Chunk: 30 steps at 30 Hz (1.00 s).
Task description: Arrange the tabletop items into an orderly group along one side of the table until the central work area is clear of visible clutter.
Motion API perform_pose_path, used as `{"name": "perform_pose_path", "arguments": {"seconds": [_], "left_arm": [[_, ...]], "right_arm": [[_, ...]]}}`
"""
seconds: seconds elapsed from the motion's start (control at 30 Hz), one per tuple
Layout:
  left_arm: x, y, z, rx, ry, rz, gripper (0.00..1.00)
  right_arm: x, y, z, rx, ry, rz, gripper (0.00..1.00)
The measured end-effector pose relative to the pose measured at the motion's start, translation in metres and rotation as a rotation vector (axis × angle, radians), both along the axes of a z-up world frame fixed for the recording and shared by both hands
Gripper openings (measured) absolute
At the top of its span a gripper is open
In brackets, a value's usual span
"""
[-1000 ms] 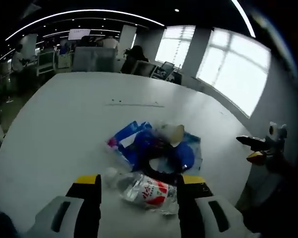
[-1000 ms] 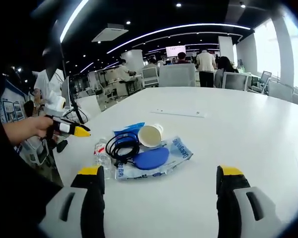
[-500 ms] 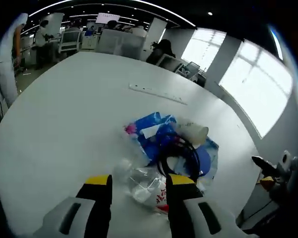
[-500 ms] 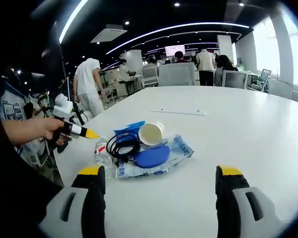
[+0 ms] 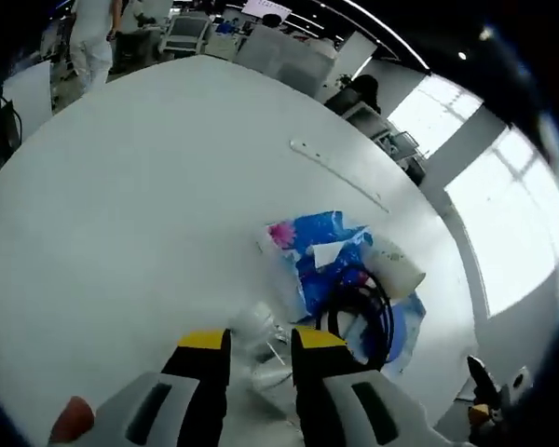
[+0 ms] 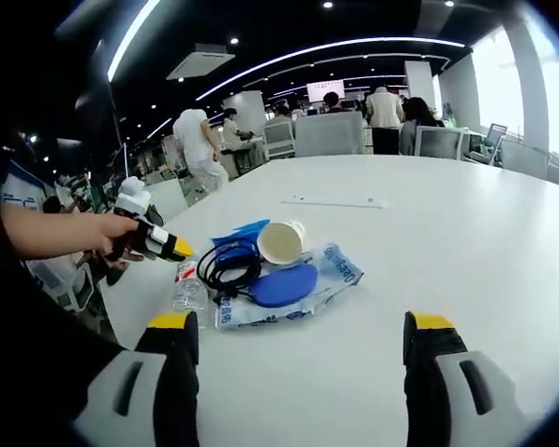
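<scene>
Left gripper view: my left gripper (image 5: 259, 346) has narrowed its jaws over the last second, and they now close around the clear bottle (image 5: 257, 343) at the near edge of the table (image 5: 121, 205). Firm contact I cannot confirm. I judge the grasp nearly made. The camera has tipped, so the pile sits further up-frame: blue bag (image 5: 321, 261), black cable (image 5: 363, 317), cup (image 5: 396, 265) lying on its side.

Right gripper view: right gripper (image 6: 293, 340) jaws wide apart, holding nothing, over bare table as before. The left gripper (image 6: 172, 247) has come in against the bottle (image 6: 188, 289). Pile unmoved near the left edge, so the tidying is barely begun.
</scene>
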State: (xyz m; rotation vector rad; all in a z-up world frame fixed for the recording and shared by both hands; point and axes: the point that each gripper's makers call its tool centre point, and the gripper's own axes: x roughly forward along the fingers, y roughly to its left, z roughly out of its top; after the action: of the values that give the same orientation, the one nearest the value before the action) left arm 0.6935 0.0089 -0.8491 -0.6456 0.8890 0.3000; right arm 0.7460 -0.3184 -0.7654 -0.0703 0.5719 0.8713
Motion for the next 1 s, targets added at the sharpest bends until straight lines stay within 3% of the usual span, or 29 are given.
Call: {"name": "perform_pose_path", "arguments": {"seconds": [0.07,0.7,0.93,1.0], "left_arm": [[0.001,-0.002,-0.002,-0.032,0.012,0.026,0.24],[0.014,0.0,-0.022,-0.104,0.054,0.146,0.28],[0.015,0.0,-0.026,-0.207,0.038,0.249,0.23],[0.015,-0.004,-0.024,-0.18,0.043,0.23,0.22]], "right_arm": [[0.0,-0.001,-0.001,0.0,0.003,-0.003,0.87],[-0.003,-0.006,-0.009,-0.001,0.026,-0.011,0.86],[-0.005,-0.009,-0.012,-0.005,0.029,-0.009,0.84],[-0.006,-0.01,-0.012,-0.006,0.028,-0.009,0.84]]}}
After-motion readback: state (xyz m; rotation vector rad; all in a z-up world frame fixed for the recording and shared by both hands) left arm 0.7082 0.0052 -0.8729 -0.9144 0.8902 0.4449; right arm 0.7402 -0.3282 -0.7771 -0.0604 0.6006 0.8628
